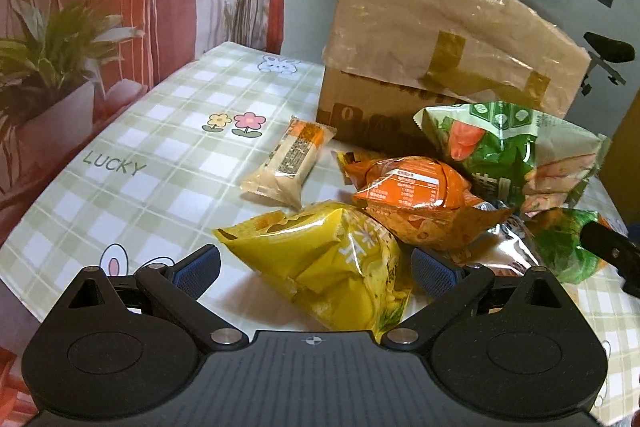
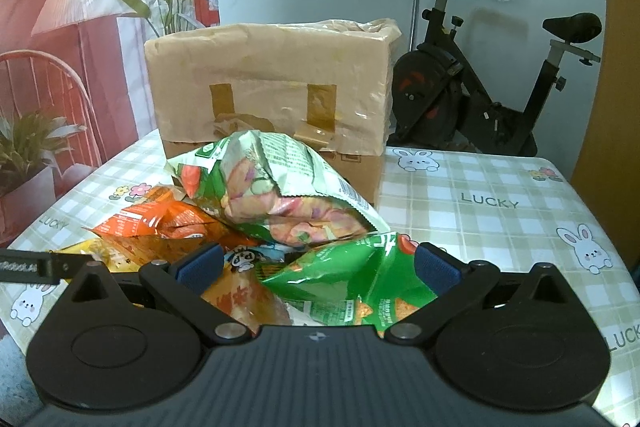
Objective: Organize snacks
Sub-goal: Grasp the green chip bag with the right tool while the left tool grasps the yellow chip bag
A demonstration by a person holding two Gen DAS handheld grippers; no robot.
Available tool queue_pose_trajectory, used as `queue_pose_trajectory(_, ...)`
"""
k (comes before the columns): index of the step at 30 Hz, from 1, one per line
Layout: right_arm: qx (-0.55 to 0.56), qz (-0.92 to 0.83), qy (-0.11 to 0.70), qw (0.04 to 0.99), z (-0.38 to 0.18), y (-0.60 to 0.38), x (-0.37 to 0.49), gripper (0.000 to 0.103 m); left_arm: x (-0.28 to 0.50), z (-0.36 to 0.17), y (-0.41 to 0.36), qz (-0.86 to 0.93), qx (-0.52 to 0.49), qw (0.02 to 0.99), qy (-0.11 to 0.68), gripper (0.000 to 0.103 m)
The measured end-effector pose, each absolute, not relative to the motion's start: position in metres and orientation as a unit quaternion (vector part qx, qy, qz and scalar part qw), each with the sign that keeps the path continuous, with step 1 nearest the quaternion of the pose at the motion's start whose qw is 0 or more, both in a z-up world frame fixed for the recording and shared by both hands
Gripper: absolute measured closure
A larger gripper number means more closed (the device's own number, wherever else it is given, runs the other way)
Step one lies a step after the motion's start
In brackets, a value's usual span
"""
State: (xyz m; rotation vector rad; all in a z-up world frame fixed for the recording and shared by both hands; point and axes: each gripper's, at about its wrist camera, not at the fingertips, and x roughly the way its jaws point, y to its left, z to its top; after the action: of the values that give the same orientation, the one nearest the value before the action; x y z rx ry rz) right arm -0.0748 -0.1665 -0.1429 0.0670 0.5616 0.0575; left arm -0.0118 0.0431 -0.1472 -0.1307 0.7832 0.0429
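A heap of snack bags lies on the checked tablecloth in front of a taped cardboard box (image 1: 436, 39) (image 2: 268, 83). My left gripper (image 1: 316, 269) is open, its blue pads on either side of a yellow bag (image 1: 328, 263). Behind that bag lie an orange bag (image 1: 416, 203) (image 2: 160, 223), a pale green bag (image 1: 516, 147) (image 2: 272, 187) and a small wrapped cake (image 1: 288, 163). My right gripper (image 2: 318, 267) is open over a dark green bag (image 2: 352, 283) and an orange-white packet (image 2: 244, 299). The other gripper's black tip (image 1: 608, 247) (image 2: 36, 265) shows at each view's edge.
The table (image 2: 500, 227) has bare cloth to the right of the box and on its left part (image 1: 132, 163). An exercise bike (image 2: 480, 87) stands behind the table at the right. A printed backdrop with a chair, lamp and plants hangs at the left.
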Motion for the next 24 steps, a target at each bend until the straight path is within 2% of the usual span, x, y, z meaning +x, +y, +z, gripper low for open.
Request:
queue_pose_trajectory(10,0.005,0.023,0.290,0.957,-0.155,-0.173,-0.077,0.000,0.004,-0.167,0.041,0.032,-0.077,0.910,0.406,0.001)
queue_pose_trajectory(24,-0.187,0.067,0.292,0.936,-0.175,-0.162,-0.058,0.000,0.011,-0.179,0.044,0.033,-0.095,0.902,0.419,0.001)
